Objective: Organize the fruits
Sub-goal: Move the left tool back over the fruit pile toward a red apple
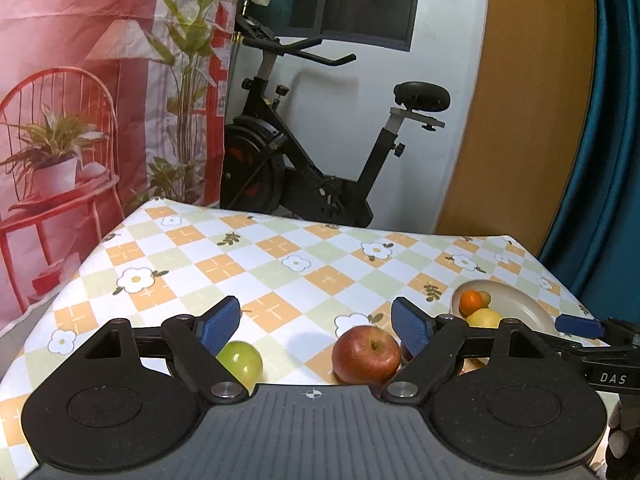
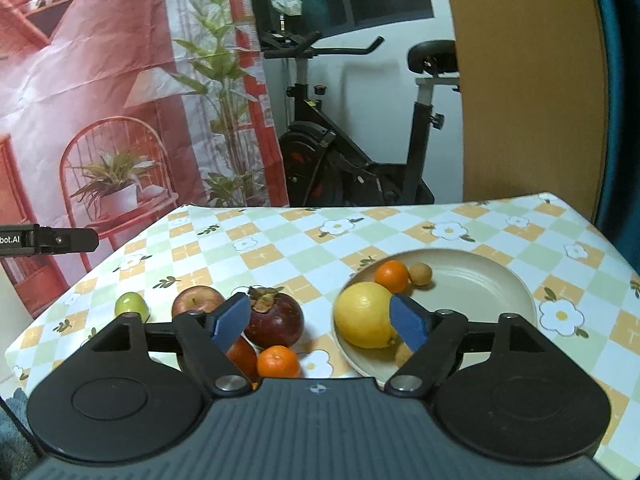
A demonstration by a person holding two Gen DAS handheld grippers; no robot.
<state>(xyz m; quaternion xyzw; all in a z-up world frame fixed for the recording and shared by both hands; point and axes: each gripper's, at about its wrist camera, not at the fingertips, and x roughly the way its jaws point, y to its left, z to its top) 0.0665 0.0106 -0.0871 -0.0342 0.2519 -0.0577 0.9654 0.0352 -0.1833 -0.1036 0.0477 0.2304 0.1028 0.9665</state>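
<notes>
My left gripper (image 1: 316,324) hangs open low over the table, with a red apple (image 1: 366,354) beside its right finger and a green apple (image 1: 240,362) behind its left one; neither pad touches fruit. My right gripper (image 2: 320,320) is open too and grips nothing. A cream plate (image 2: 480,280) holds a lemon (image 2: 362,314), an orange (image 2: 392,276) and a small brown fruit (image 2: 420,271). On the cloth left of the plate lie a dark purple mangosteen (image 2: 274,318), a mandarin (image 2: 278,362), the red apple (image 2: 196,300) and the green apple (image 2: 130,306).
A checked, flowered cloth (image 1: 280,264) covers the table, whose far edge faces an exercise bike (image 1: 312,152). A printed backdrop (image 1: 80,120) hangs at the left and a wooden panel (image 1: 528,120) at the right. Another orange-red fruit (image 2: 242,356) lies half hidden behind the right gripper's left finger.
</notes>
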